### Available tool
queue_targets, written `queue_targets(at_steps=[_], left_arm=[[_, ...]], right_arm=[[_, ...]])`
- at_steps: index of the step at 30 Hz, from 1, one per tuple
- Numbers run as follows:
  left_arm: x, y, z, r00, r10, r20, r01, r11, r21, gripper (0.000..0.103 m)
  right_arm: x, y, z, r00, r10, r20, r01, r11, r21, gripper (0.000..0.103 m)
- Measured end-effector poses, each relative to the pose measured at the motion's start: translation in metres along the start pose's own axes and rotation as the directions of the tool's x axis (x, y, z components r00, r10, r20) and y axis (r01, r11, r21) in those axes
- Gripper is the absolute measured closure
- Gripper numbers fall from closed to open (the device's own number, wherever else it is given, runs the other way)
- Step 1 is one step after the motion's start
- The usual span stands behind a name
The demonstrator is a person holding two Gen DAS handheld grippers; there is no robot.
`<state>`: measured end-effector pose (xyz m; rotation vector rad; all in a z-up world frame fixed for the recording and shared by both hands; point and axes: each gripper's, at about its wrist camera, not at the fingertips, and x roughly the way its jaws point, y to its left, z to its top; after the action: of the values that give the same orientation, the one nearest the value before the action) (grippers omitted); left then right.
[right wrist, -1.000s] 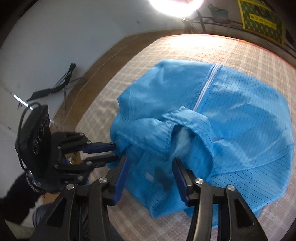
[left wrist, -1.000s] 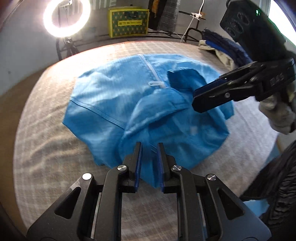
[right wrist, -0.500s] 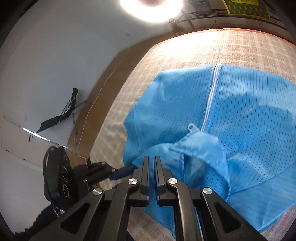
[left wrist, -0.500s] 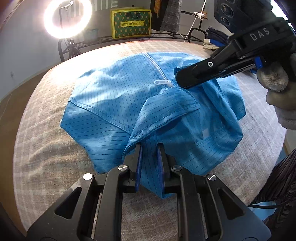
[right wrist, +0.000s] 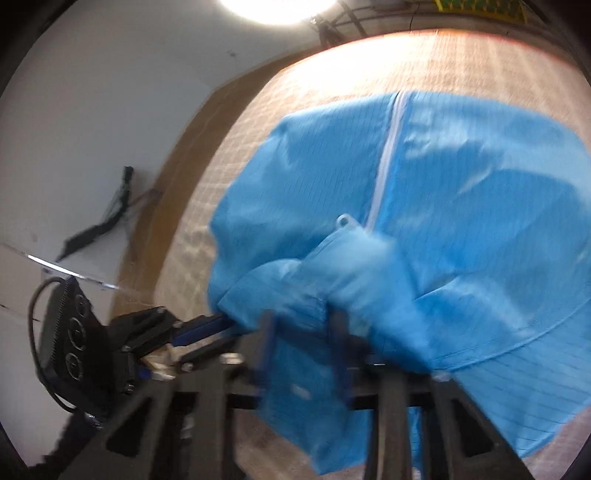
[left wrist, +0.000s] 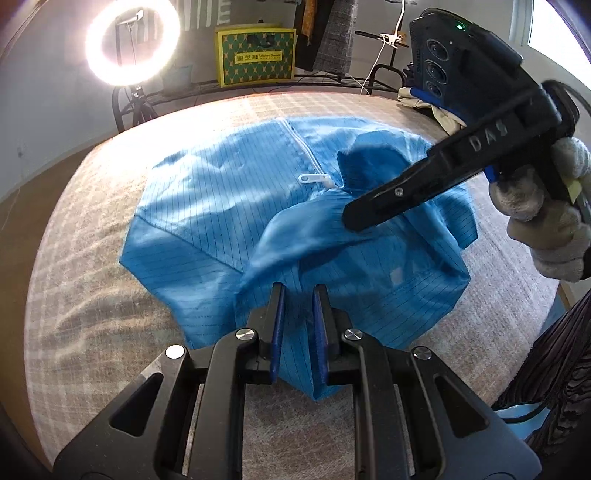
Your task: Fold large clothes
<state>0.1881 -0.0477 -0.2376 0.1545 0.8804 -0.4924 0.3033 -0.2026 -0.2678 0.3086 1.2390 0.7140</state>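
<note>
A blue pin-striped garment (left wrist: 207, 206) with a white zipper (left wrist: 310, 162) lies rumpled on a beige checked cover (left wrist: 92, 277). My left gripper (left wrist: 298, 325) is shut on a fold at the garment's near edge; from the right wrist view it (right wrist: 218, 338) bites the cloth's left edge. My right gripper (left wrist: 349, 221), held by a gloved hand (left wrist: 546, 229), has its tip down at the collar by the zipper pull (left wrist: 314, 180). Its jaws are opening, and blurred collar cloth (right wrist: 354, 258) bunches between and over its fingers (right wrist: 266, 343).
A ring light (left wrist: 133, 42) and a yellow-green box (left wrist: 256, 57) stand behind the cover. Hanging clothes (left wrist: 332, 33) are at the back, with a heap of other clothes (left wrist: 417, 99) at the back right. A dark striped cloth (left wrist: 554, 369) is at the near right edge.
The right gripper shut its wide jaws, sank toward the collar and rolled, and its jaws have now parted again with cloth between them. The left gripper kept its grip and stayed in place.
</note>
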Motion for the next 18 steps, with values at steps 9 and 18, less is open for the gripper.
queue_targets(at_steps=[9, 18], left_arm=[[0.016, -0.012, 0.002, 0.998, 0.067, -0.005, -0.066, 0.996, 0.058, 0.089], [0.016, -0.015, -0.004, 0.998, 0.049, 0.046, -0.054, 0.993, 0.103, 0.103]], right_arm=[[-0.024, 0.005, 0.016, 0.983, 0.135, 0.126, -0.147, 0.985, 0.090, 0.103], [-0.012, 0.013, 0.048, 0.981, 0.066, 0.182, -0.087, 0.990, 0.112, 0.103]])
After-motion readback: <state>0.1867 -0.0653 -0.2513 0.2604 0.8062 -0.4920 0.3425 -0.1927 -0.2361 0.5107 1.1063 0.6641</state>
